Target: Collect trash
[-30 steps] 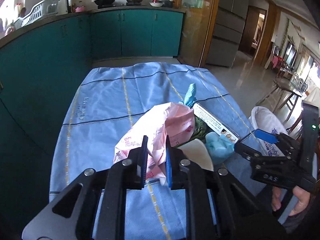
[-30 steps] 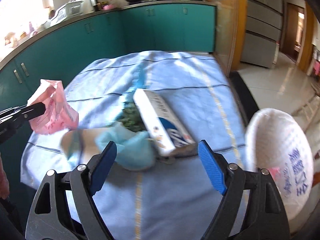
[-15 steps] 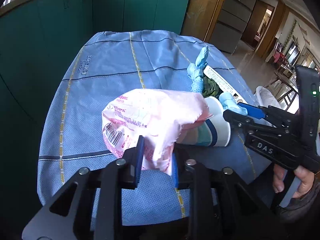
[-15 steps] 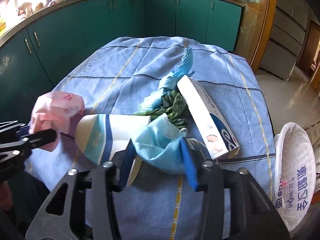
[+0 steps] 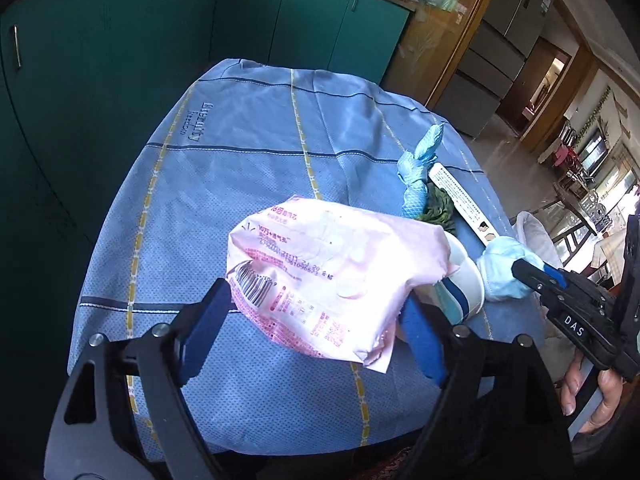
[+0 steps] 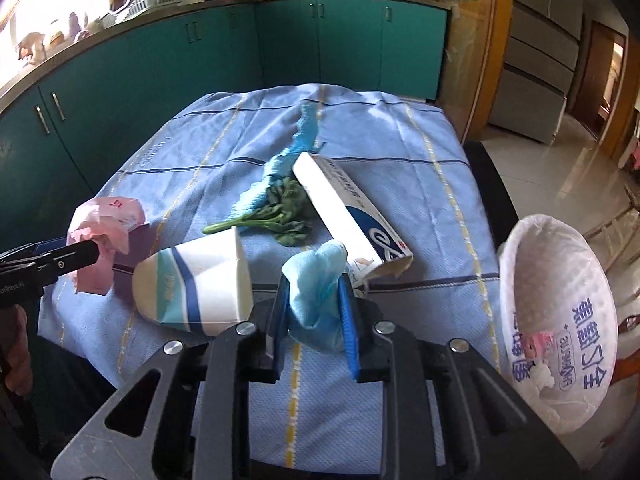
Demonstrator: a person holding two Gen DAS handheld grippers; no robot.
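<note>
A table under a blue woven cloth [image 6: 384, 152] with yellow and dark stripes stands in a kitchen lined with teal cabinets [image 6: 352, 44]. The left gripper [image 5: 316, 320] has its jaws spread wide around a crinkly pink plastic wrapper [image 5: 328, 280] lying on the cloth. The right gripper [image 6: 314, 320] is clamped on a crumpled blue mask [image 6: 316, 292]. Beside it lie a tipped paper cup [image 6: 200, 284], leafy greens [image 6: 280, 212] and a long cardboard box [image 6: 348, 216]. A white-lined trash bin [image 6: 556, 288] sits at the table's right edge.
</note>
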